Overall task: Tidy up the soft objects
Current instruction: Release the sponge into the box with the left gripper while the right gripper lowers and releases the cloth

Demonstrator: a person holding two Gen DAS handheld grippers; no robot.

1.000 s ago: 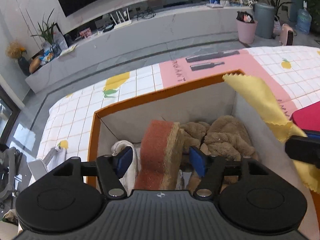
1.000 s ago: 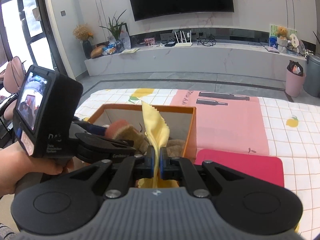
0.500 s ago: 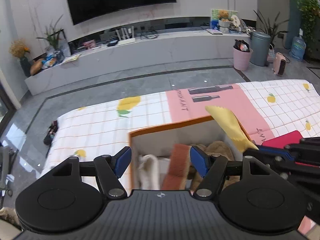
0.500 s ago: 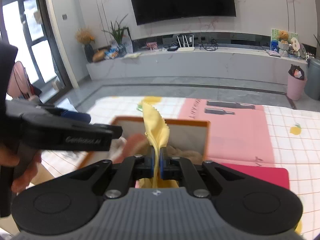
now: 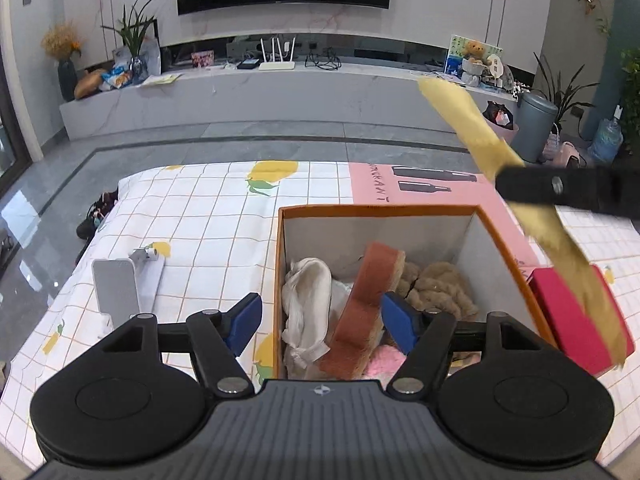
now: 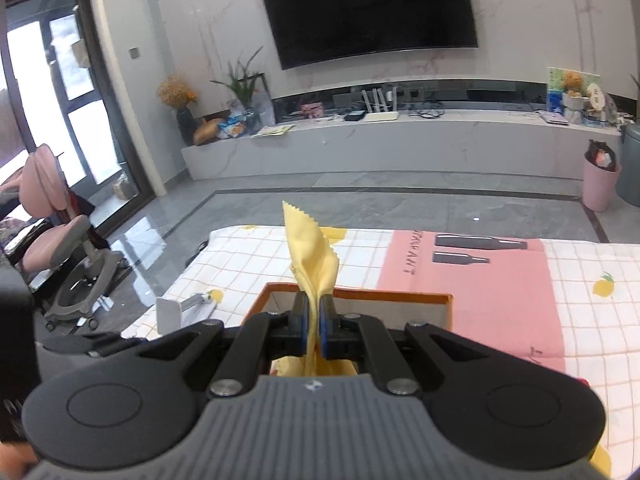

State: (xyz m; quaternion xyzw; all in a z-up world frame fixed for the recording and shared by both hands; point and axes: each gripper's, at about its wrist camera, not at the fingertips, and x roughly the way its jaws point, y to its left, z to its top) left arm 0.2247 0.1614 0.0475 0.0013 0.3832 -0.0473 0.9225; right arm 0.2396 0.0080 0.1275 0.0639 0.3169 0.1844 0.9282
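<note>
Two grippers are at work over the table. The left gripper [image 5: 320, 322] has pulled up and back from the orange box [image 5: 508, 254]. A second ago its blue fingers were down inside, on each side of the orange sponge [image 5: 366, 308]. Now they hang above the box, wide apart, holding nothing. The sponge leans in the box next to a white cloth [image 5: 308, 304], a brown fuzzy toy [image 5: 438, 288] and something pink and fluffy [image 5: 382, 362]. So the sponge looks put away, and that part of the job seems done.

The right gripper [image 6: 314, 330] has its fingers squeezed tight on the yellow cloth [image 6: 310, 248]. The cloth sticks up between them and also hangs below. This gripper has lifted higher than before, and the box sits low in front of it. From the left camera, the cloth [image 5: 480, 140] hangs over the right side of the box, above a red pad [image 5: 560, 300] on the table.

With the left gripper out of the way, there is room in the box. The yellow cloth is probably the next soft thing to go in.
</note>
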